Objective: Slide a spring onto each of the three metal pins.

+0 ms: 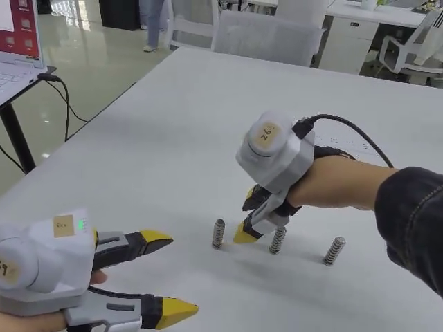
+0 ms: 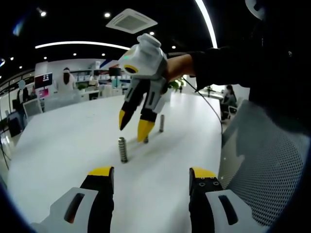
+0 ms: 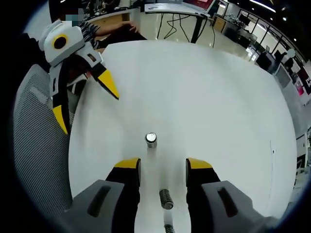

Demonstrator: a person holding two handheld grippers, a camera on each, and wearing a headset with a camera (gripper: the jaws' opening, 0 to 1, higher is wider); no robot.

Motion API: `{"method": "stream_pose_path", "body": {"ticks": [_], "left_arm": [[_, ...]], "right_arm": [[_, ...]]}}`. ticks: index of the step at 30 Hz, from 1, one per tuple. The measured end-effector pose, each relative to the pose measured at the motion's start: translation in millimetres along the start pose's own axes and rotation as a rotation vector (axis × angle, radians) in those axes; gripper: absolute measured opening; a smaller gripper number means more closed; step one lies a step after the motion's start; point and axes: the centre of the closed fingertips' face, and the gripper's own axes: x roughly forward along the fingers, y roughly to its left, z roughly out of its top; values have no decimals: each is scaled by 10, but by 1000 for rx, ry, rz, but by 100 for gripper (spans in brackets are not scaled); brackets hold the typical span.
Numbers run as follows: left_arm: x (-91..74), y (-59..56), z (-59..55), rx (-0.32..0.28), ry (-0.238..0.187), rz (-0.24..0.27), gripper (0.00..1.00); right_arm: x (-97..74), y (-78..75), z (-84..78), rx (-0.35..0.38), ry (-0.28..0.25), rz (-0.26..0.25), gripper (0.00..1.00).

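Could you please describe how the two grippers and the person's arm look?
Both the left gripper and the right gripper have pale grey bodies, black jaws with pointed yellow tips and a tan sticker. A black cable leaves the right one, and that arm wears a dark sleeve.

A wide white worktable stands on a glossy pale floor; curved strip lights line the dark ceiling.

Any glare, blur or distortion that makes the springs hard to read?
Head view: soft even light, faint shadows, springs sharp. Left gripper view: strong fisheye bend, ceiling light strip curves into an arc. Right gripper view: table bright, nearly washed out; the spring between the jaws looks slightly soft.
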Motion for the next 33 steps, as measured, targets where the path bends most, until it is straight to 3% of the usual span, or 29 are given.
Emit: {"method": "stream_pose_path", "body": {"ticks": [17,33], "left_arm": [[55,-6,61,2,4,-6,59],[103,28,95,4,4,-16,60]], "right_arm": [[-251,-138,-252,108,-109,-95,53],[-527,-208,-471,208,-214,-187,62]]}}
